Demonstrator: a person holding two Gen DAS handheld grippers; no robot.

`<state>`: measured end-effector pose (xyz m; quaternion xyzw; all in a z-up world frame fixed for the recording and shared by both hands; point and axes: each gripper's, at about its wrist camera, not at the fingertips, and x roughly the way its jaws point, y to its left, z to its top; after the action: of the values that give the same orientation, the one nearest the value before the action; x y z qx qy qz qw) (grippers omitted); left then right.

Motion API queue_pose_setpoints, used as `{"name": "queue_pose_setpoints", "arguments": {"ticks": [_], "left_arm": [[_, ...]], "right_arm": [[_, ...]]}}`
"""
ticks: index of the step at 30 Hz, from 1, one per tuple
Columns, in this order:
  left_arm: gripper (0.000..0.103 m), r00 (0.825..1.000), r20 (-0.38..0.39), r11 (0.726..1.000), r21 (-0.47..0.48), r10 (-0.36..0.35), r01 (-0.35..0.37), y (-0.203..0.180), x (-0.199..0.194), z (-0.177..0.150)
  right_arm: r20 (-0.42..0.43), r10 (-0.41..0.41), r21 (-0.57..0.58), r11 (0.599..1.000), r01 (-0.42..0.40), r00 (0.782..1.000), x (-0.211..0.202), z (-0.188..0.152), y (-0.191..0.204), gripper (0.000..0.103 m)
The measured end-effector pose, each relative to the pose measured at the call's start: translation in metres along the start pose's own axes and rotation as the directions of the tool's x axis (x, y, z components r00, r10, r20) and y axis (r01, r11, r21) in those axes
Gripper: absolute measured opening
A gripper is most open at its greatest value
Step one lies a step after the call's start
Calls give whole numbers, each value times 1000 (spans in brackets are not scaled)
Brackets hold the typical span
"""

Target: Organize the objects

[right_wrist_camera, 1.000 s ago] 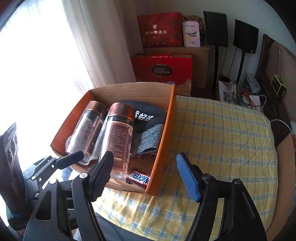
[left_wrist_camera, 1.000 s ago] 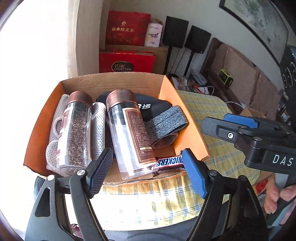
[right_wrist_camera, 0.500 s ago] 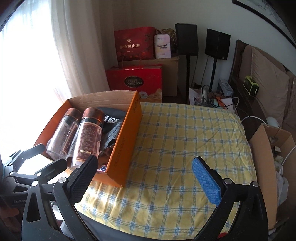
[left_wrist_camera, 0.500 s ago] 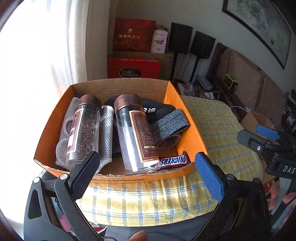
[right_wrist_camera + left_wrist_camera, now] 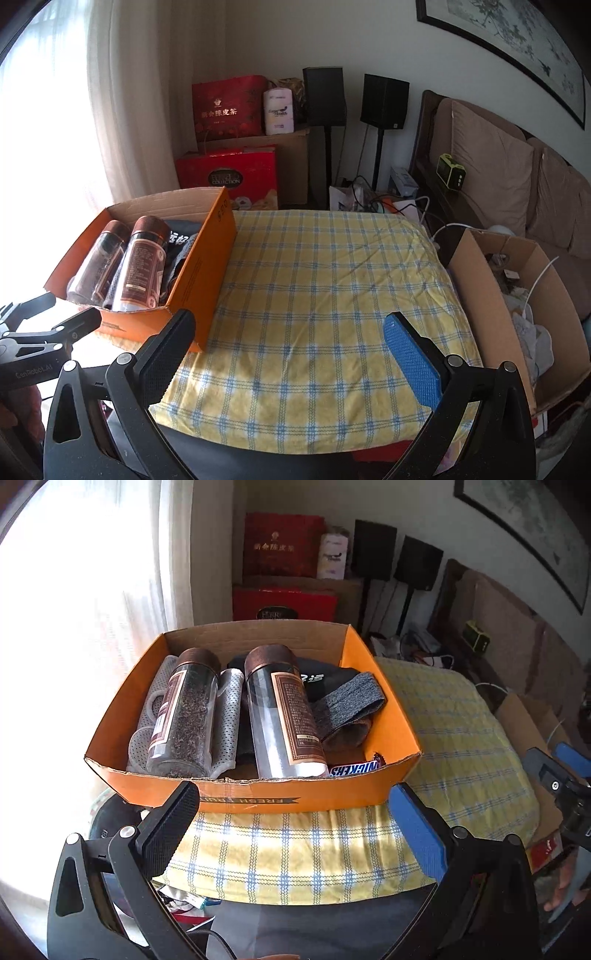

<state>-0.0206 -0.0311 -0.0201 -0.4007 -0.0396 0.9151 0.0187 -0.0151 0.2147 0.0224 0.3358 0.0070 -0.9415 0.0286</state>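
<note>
An orange cardboard box (image 5: 258,797) sits on a yellow checked cloth (image 5: 295,853). In it lie two clear jars with brown lids, one with tea (image 5: 184,716) and one nearly empty (image 5: 284,716), white mesh cloths (image 5: 229,716), a dark garment (image 5: 325,679), a grey band (image 5: 351,705) and a Snickers bar (image 5: 354,768). My left gripper (image 5: 291,819) is open and empty in front of the box. My right gripper (image 5: 288,347) is open and empty over the cloth (image 5: 332,288), right of the box (image 5: 199,273). The jars (image 5: 144,258) show there too.
A brown cardboard box (image 5: 491,314) with clutter stands at the cloth's right edge. Red gift boxes (image 5: 229,177), speakers on stands (image 5: 384,99) and a sofa (image 5: 517,177) are behind. A bright curtained window (image 5: 74,110) is at the left. Cables lie behind the cloth.
Both grippers have pulled back from the box and opened wider. The right gripper has swung to the right, over the checked cloth. The box's contents have not moved.
</note>
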Motion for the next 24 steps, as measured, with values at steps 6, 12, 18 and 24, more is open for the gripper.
{"name": "queue_pose_setpoints", "arguments": {"ticks": [6, 12, 18, 24], "left_arm": [[103, 1000, -6, 1000, -1, -27, 27, -5, -12, -14], [103, 1000, 7, 1000, -4, -15, 15, -8, -23, -21], [103, 998, -10, 998, -12, -65, 65, -9, -32, -28], [103, 997, -6, 997, 1, -82, 82, -17, -38, -34]], "right_arm": [[7, -35, 1, 999, 35, 999, -16, -21, -4, 103], [8, -66, -12, 998, 66, 998, -27, -34, -5, 103], [8, -73, 10, 997, 73, 997, -36, -44, -12, 103], [-7, -100, 17, 995, 100, 995, -36, -52, -18, 103]]}}
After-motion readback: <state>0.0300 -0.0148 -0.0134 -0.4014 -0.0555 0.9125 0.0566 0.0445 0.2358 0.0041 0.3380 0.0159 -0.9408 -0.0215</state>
